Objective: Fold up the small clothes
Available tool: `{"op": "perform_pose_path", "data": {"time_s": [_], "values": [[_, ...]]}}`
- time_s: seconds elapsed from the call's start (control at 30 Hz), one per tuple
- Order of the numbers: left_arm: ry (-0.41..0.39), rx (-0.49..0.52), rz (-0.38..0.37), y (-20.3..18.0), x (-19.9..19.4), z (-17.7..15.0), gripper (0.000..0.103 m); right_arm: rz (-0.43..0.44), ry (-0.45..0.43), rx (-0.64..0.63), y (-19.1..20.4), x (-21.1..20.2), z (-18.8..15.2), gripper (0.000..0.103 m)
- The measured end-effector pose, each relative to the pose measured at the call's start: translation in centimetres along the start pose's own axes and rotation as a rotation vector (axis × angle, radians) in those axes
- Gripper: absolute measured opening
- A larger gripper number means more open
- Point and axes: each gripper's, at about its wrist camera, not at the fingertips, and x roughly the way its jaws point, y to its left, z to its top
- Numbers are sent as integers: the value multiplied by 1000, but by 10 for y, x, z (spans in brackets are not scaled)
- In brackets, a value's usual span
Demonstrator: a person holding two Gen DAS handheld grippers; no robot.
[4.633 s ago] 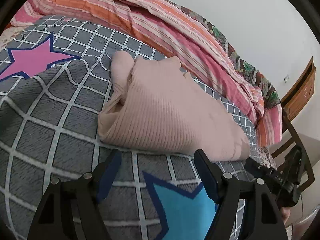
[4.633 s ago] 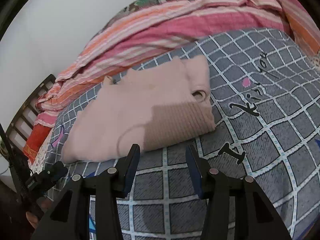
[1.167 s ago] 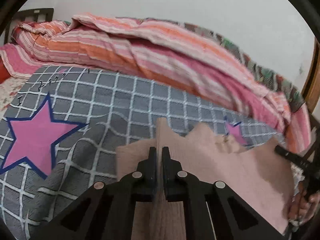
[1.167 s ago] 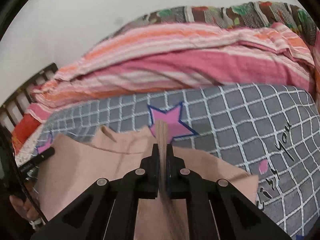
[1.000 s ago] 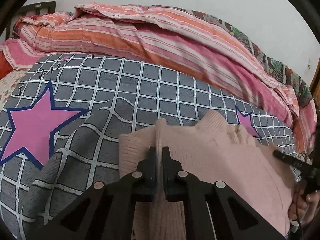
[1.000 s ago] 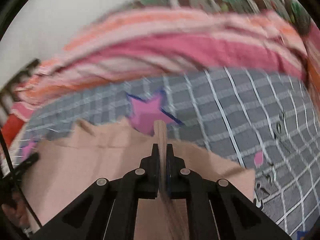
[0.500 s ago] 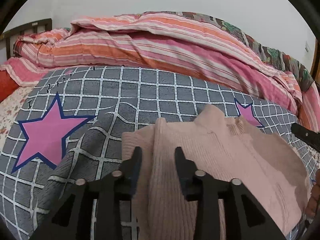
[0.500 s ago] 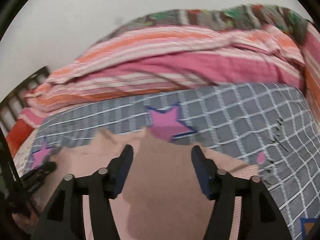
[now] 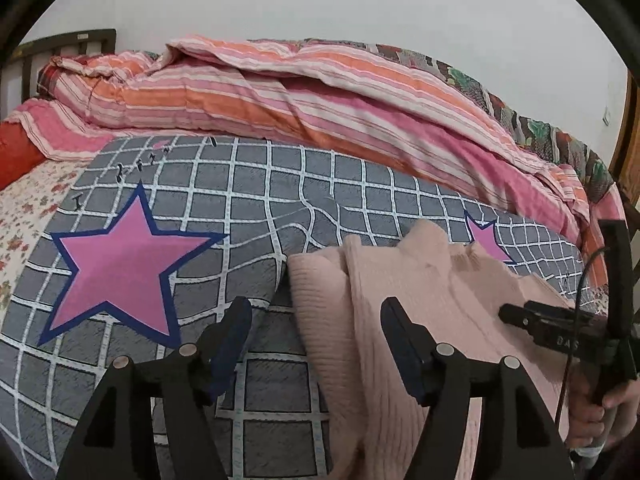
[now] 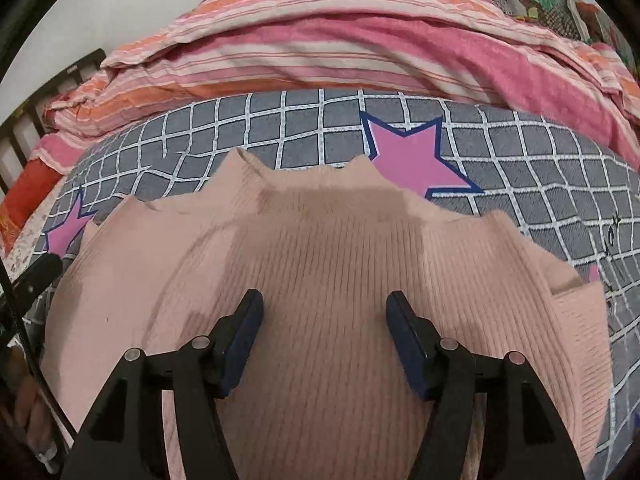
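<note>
pink knit sweater [image 10: 320, 280] lying flat on the grey checked bedspread [image 9: 248, 200], near edge toward both claws. left gripper [image 9: 316, 332] spread wide and empty at its left edge; right gripper [image 10: 324, 332] likewise agape above the middle. best smoothed flat before regripping corners; possibly doubled over, layers hard to tell. striped quilt [image 9: 320, 92] beyond.

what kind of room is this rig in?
Most likely a bedroom: the pink ribbed knit garment lies on a grey checked bedcover with pink stars, a bunched pink-and-orange striped quilt sits behind it, and a dark wooden slatted bed frame stands against the plain wall.
</note>
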Motion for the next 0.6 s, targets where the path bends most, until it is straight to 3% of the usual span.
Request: {"op": "perform_pose_path", "data": {"time_s": [0.3, 0.6], "values": [[29, 10, -23, -3, 11, -2, 65, -1, 25, 18, 0, 23, 13, 63], [20, 15, -32, -3, 8, -5, 65, 13, 1, -34, 10, -5, -1, 56]]}}
